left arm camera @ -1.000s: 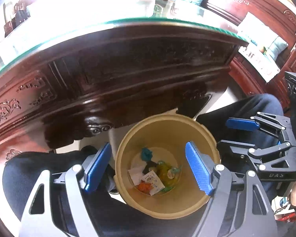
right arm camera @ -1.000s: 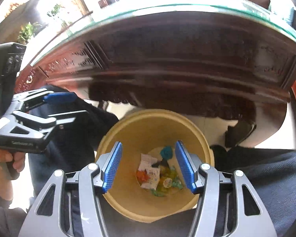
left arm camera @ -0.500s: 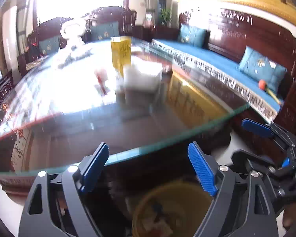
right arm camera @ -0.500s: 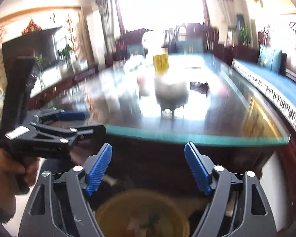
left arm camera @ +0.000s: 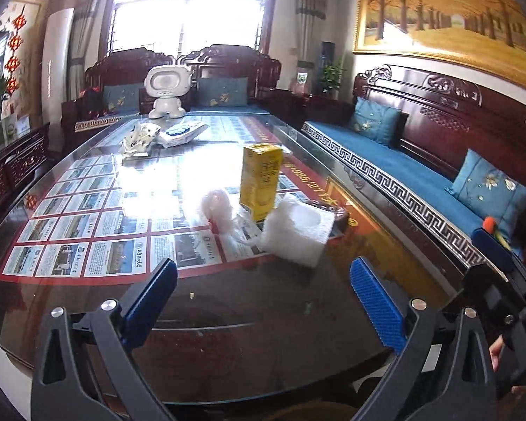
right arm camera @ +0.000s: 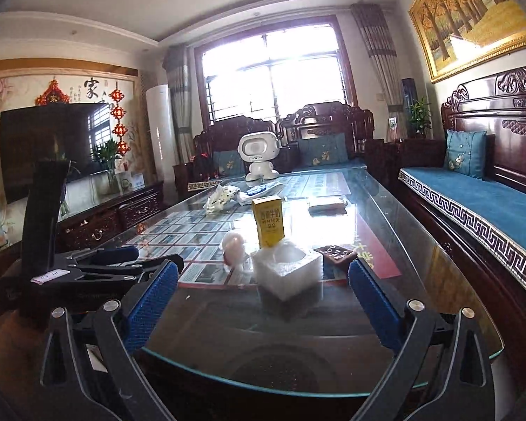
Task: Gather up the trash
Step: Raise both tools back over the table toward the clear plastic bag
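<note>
Both claws are empty and stand above the near edge of the glass-topped table point(left arm camera: 298, 315), pointing across it. The left claw point(left arm camera: 263, 301) has its blue pads spread fully apart with nothing between them; its jaws have just been opening. The right claw point(right arm camera: 263, 301) is in the same condition: pads wide apart, nothing held, jaws just opened.

The remaining trash lies ahead of both claws, on the glass, in one tight cluster:

- A white foam block point(right arm camera: 285, 270), nearest to the claws. From the right claw it sits straight ahead, centred between the pads. From the left claw point(left arm camera: 296, 229) it lies ahead and slightly to the right.
- A yellow carton point(right arm camera: 268, 221), upright, directly behind the foam block and near it. Its long axis is vertical.
- A crumpled clear wrapper with a red spot point(left arm camera: 217, 210), just left of the foam block.
- Crumpled paper point(right arm camera: 219, 198) and a flat white-and-blue packet point(left arm camera: 182, 133), well beyond the cluster, toward the far end of the table near the white robot toy point(right arm camera: 257, 156).

Judgement: the right claw is the better aligned for the foam block, since the block already lies on its centre line and needs only a forward reach. The left claw is better placed for the wrapper, which lies closer to its line. The foam block looks nearly as wide as the pad gap, so a square approach is advisable.
</note>
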{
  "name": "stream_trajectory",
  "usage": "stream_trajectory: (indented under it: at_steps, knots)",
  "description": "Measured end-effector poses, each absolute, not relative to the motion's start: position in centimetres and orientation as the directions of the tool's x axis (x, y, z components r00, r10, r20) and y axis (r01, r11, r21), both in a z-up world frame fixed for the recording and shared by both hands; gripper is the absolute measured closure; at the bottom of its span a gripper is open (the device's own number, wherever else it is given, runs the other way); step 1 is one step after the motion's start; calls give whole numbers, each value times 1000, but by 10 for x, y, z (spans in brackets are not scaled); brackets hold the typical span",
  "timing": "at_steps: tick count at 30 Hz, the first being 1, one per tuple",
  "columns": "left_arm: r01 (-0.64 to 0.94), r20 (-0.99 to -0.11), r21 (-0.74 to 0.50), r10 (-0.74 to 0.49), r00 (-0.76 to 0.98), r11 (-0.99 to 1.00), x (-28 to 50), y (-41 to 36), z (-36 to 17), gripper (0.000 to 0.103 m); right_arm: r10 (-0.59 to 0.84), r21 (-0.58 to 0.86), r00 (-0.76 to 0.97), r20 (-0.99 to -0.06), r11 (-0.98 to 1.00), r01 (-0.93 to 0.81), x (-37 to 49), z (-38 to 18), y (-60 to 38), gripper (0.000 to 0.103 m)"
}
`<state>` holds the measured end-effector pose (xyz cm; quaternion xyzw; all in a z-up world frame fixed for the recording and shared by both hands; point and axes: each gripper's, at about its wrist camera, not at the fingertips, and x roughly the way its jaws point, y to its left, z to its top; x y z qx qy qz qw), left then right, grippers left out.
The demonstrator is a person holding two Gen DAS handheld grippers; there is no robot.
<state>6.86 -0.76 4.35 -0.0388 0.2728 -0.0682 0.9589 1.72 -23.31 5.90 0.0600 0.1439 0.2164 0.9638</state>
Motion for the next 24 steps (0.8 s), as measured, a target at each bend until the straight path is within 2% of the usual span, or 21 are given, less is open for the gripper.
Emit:
stream_trajectory:
  at_steps: [6, 13, 20, 24]
  knots:
    - [60, -539, -124, -118, 834, 990, 100, 10, 38, 4, 443, 204, 849, -289, 895, -398, 39, 57, -226, 8]
    - [38, -571, -110, -94, 815, 993, 132, 20, 25, 4, 409, 227, 827, -385, 911, -345, 64, 42, -218, 8]
    - [4, -626, -106, -70, 777, 994, 184, 35, 12, 4, 379, 212, 837, -396, 924, -318, 90, 45, -216, 9]
    - [-20, -657, -49, -17, 753, 999, 221, 36, 1, 4, 374, 200, 835, -404, 927, -318, 108, 44, -214, 9]
